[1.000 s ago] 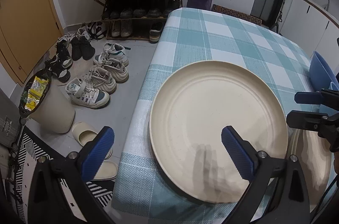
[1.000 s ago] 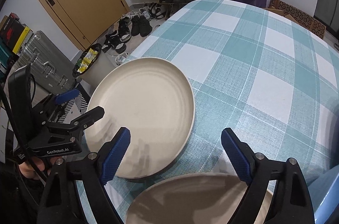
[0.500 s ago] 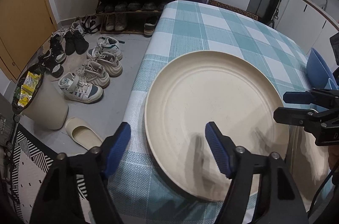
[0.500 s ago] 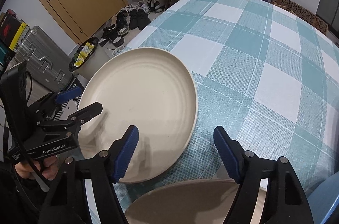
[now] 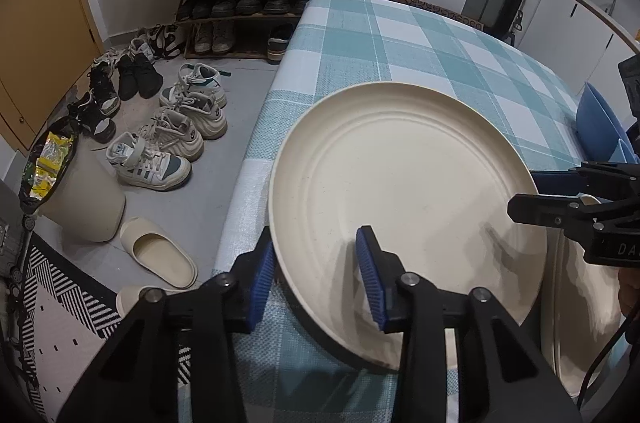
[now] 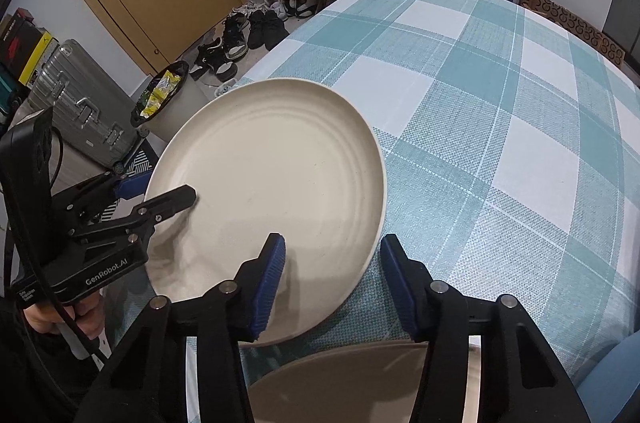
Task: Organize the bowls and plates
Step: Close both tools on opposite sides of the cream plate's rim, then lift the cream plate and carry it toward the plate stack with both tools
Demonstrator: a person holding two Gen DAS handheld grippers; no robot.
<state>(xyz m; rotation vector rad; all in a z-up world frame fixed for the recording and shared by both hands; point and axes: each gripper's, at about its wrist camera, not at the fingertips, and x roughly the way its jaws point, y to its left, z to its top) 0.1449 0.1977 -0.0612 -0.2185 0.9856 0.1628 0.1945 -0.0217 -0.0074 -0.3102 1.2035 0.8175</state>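
Cream and matte, the large round plate (image 5: pixel 404 207) fills the centre of the left wrist view, lying on the teal-and-white checked tablecloth (image 5: pixel 392 47) close to the table's near left edge. Faint concentric ridges ring its shallow well, and its rim is thin and raised. The left gripper (image 5: pixel 316 275) stands with its ribbed blue pads (image 5: pixel 370 279) apart, one outside the rim and one over the well, straddling the plate's edge without yet pinching it. The step in hand looks like taking hold of this plate. The right gripper (image 6: pixel 332 279) is likewise apart, straddling the plate's opposite edge at lower centre of the right wrist view. A second, duller beige plate (image 6: pixel 360 383) lies just beside, at the bottom of that frame, and a blue bowl (image 5: pixel 596 131) sits at the right edge. Next, I judge, the pads should close on the rim, then lift the plate level toward the second plate.
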